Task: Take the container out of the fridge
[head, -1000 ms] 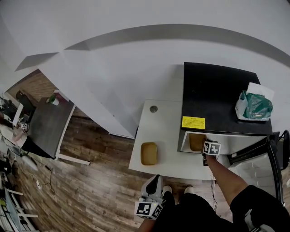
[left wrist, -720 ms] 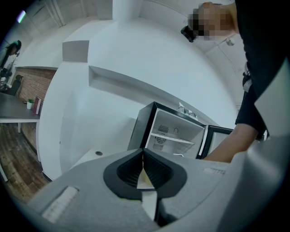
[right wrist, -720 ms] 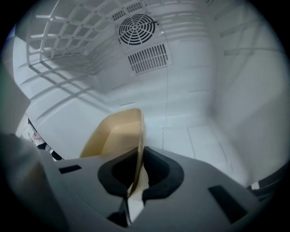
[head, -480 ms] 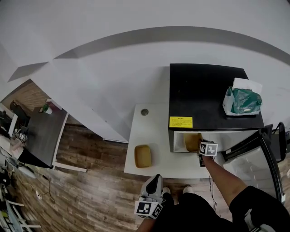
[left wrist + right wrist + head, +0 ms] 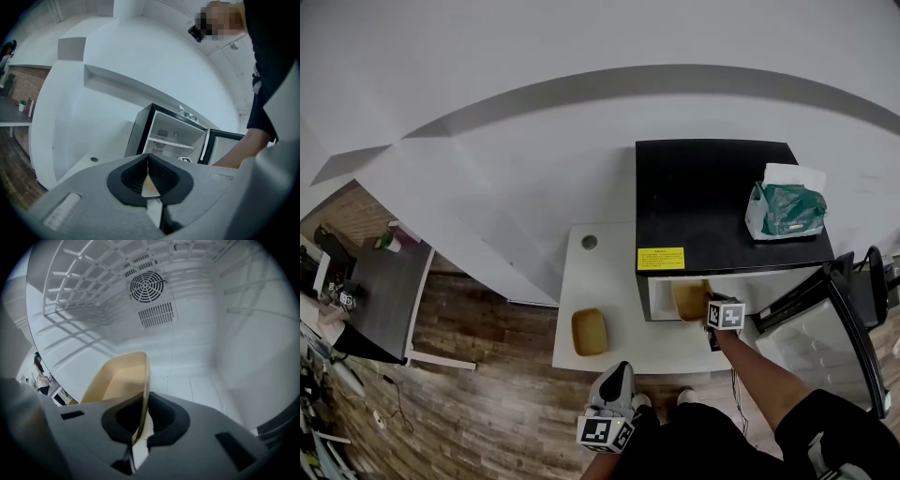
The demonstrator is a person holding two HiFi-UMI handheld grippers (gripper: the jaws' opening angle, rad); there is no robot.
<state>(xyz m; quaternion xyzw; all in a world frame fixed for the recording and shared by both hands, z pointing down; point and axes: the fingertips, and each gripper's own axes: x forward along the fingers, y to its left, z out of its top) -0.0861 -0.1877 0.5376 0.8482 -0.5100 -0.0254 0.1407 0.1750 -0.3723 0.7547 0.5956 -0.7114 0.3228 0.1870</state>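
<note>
Fridge interior (image 5: 197, 333), tan thin-walled container (image 5: 117, 376), rim in pinch of right tool (image 5: 142, 416); left tool (image 5: 148, 176) pressed together.

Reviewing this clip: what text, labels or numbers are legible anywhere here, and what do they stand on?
None of the text here can be read.
Yellow label on the front edge of the fridge: printed lines, too small to read.
Green packet on top of the fridge: any print is too small to read.
</note>
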